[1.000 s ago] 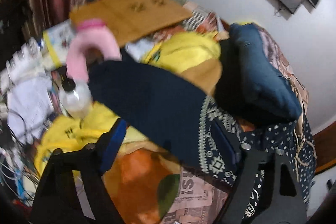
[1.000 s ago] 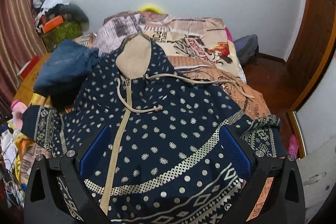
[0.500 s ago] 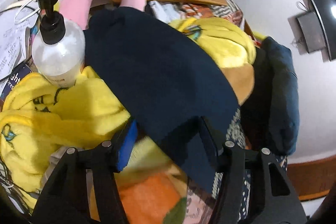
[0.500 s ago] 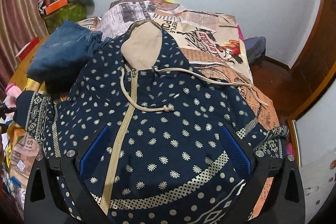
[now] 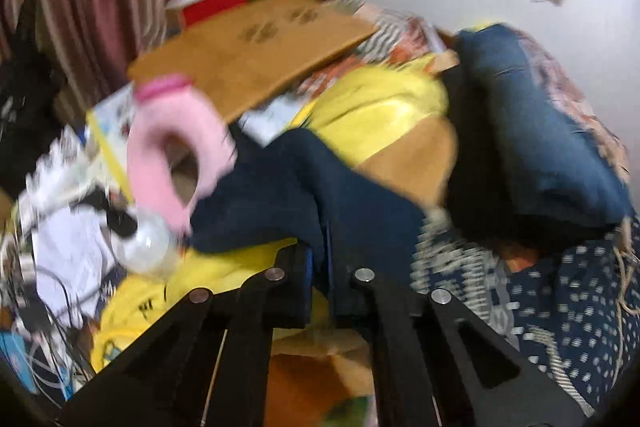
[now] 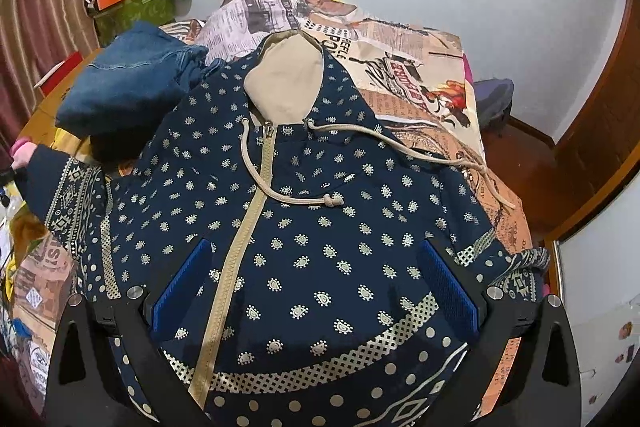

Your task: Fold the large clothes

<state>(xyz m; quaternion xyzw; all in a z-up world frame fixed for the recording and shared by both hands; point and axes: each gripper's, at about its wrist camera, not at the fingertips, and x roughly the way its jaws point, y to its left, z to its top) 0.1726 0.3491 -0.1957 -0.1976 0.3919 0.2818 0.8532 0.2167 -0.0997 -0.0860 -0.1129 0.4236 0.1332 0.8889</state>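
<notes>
A navy hooded jacket point(image 6: 320, 219) with a cream print, beige zip and tan hood lining lies face up, spread on the bed. Its sleeve point(image 5: 304, 187), dark navy at the cuff end, stretches off the bed's left side. My left gripper point(image 5: 319, 259) is shut on the sleeve's cuff end, with the cloth pinched between its blue pads. My right gripper point(image 6: 316, 287) is open and empty, hovering over the jacket's lower front. The sleeve also shows at the left edge of the right wrist view point(image 6: 60, 183).
Folded blue jeans point(image 6: 128, 87) sit by the jacket's left shoulder. Left of the bed are a yellow garment point(image 5: 376, 107), a pink cushion point(image 5: 176, 147), a pump bottle point(image 5: 148, 243), a wooden board point(image 5: 256, 47) and cables. The bed has a newspaper-print sheet point(image 6: 420, 67).
My left gripper closed on the sleeve's cuff end and pulled back and up from the clutter. My right gripper moved lower and closer over the jacket, still open.
</notes>
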